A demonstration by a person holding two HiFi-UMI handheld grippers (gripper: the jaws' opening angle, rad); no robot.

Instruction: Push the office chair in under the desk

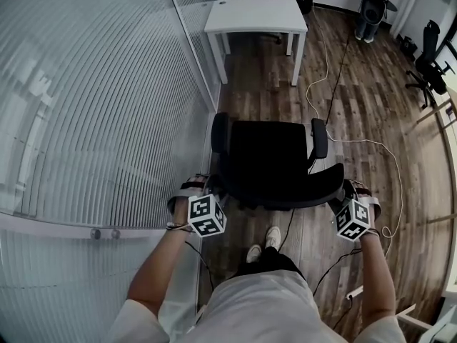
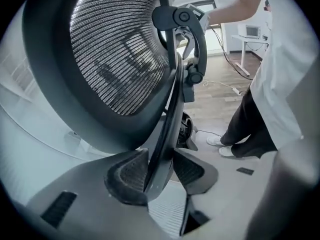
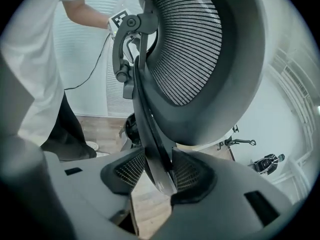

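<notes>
Black backrest [image 2: 115, 59] edges tight in wide left gripper [image 2: 159, 170] and right gripper [image 3: 159, 173]

A floor [image 1: 371, 120] of dark wood planks runs ahead of the left tongs [image 1: 209, 189] and the right tongs [image 1: 348, 191]. Just left of the left tongs stands a wall of ribbed frosted glass [image 1: 93, 106], pale and evenly lit. Well ahead of both tongs a white bench [image 1: 255, 14] stands close against that glass. A white cable [image 1: 312, 104] snakes over the planks ahead of the right tongs, and a black chair [image 1: 428, 59] stands far off to their right.
</notes>
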